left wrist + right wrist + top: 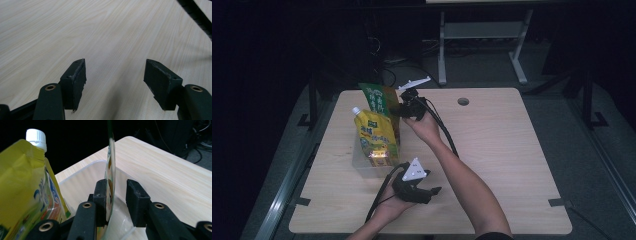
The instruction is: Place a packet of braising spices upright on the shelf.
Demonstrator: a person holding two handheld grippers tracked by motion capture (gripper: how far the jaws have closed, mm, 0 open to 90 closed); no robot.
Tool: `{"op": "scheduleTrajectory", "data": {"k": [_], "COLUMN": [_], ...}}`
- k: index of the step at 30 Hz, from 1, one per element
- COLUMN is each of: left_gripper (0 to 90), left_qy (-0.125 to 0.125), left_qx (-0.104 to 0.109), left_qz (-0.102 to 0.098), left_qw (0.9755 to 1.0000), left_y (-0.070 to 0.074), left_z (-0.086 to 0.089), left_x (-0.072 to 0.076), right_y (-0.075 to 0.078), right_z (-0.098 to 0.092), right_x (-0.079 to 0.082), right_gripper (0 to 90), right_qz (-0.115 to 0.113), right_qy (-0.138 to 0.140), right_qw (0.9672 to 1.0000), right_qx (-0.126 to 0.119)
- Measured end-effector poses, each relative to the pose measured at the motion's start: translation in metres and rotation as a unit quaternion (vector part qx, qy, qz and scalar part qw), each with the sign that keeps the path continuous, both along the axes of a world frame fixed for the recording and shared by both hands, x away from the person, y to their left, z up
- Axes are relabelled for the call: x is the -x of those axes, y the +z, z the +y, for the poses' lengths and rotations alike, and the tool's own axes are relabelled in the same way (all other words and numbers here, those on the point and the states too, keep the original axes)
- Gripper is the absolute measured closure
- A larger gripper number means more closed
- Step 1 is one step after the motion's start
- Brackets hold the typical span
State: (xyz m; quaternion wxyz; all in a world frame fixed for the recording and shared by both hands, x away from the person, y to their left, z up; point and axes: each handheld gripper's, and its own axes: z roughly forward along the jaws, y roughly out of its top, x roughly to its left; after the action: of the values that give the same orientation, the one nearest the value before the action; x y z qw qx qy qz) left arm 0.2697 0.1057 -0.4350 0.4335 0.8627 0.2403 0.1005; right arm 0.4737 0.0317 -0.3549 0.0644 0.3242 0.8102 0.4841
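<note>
I'm putting pouches into the clear bin at the table's left side. My right gripper has the green pouch edge-on betw. its jaws inside the bin — one pad touches it, the other stands off, so no grip, I judge it's let go. Next: back the gripper out w/o tipping the pouch. The yellow spouted pouch stands upright beside it. My left gripper is open, empty — its view gives bare tabletop, the high view shows it near the table's front edge.

The left tool hangs open-jawed over bare table.
</note>
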Motion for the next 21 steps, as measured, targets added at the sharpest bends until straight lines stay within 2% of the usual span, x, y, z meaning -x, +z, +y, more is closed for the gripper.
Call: {"op": "scheduleTrajectory", "data": {"k": [4,7,8,16,21], "left_gripper": [33.5,33.3,32.9,32.4,31.8], "left_qy": [-0.002,-0.003,-0.003,-0.004,-0.005], "left_qx": [-0.002,-0.001,-0.001,0.0,-0.003], "left_qz": [-0.001,0.003,0.003,0.005,0.004], "left_qw": [1.0,1.0,1.0,1.0,1.0], "left_y": [0.0,-0.001,-0.001,-0.001,-0.002], "left_z": [0.0,-0.001,-0.001,-0.001,-0.002], "left_x": [0.0,0.0,0.0,0.0,-0.001], "right_y": [0.011,0.014,0.017,0.025,0.028], "right_z": [-0.015,-0.022,-0.03,-0.058,-0.075], "right_x": [0.005,0.007,0.011,0.021,0.026], "right_gripper": [59.6,56.5,53.9,45.5,42.2], "right_qz": [-0.005,-0.003,-0.004,-0.008,-0.002], "right_qy": [0.001,0.002,0.003,0.004,-0.002], "right_qw": [1.0,1.0,1.0,0.9998,0.9997], "right_qx": [-0.003,-0.005,-0.003,-0.015,-0.025]}}
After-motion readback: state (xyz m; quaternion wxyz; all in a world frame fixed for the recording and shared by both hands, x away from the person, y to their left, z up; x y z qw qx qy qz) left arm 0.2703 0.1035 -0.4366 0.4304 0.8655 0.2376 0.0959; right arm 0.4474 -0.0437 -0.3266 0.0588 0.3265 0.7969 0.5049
